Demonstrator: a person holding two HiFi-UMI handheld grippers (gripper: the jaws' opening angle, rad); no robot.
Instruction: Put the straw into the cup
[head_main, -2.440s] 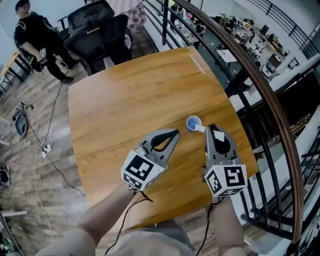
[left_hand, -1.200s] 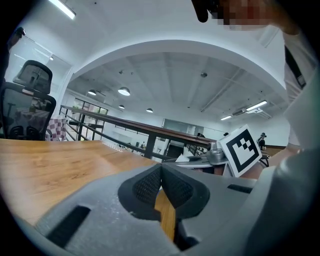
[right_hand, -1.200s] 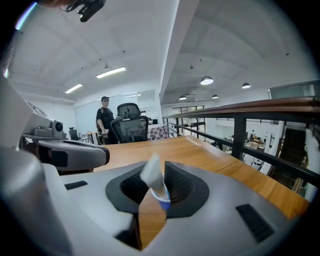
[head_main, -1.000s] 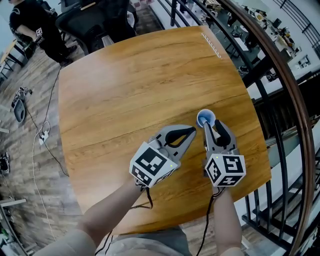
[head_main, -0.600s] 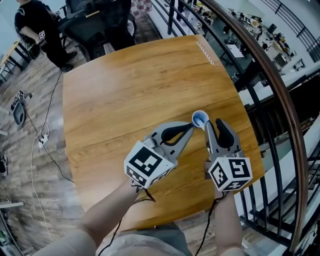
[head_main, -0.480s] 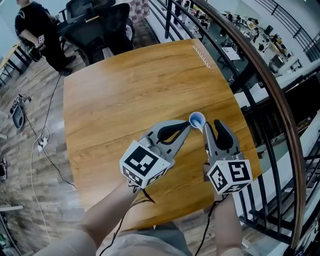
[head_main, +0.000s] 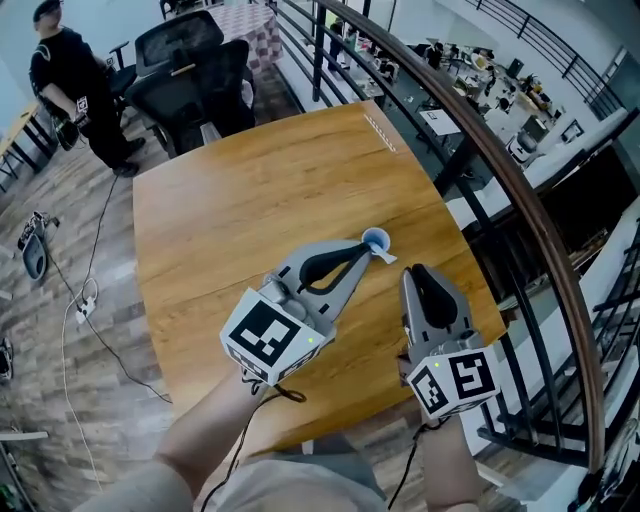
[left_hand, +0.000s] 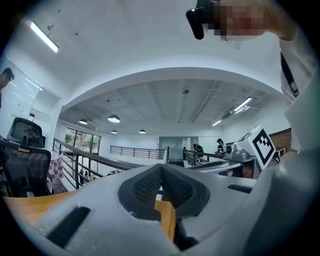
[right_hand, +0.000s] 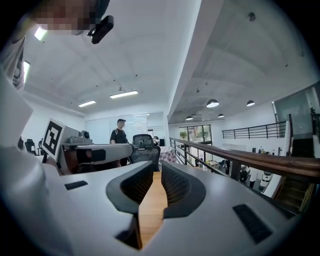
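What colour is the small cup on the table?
Light blue; the cup shows best in the head view.

A wooden table (head_main: 250, 200) with rounded corners fills the middle of the head view, and the seams between its boards slant up toward the right. Right of centre, near the table's right edge, a small pale blue cup (head_main: 376, 239) stands upright on the wood. A short white straw (head_main: 388, 257) leans out over its rim toward the lower right. A short row of small white marks (head_main: 381, 133) runs along the table's upper right edge
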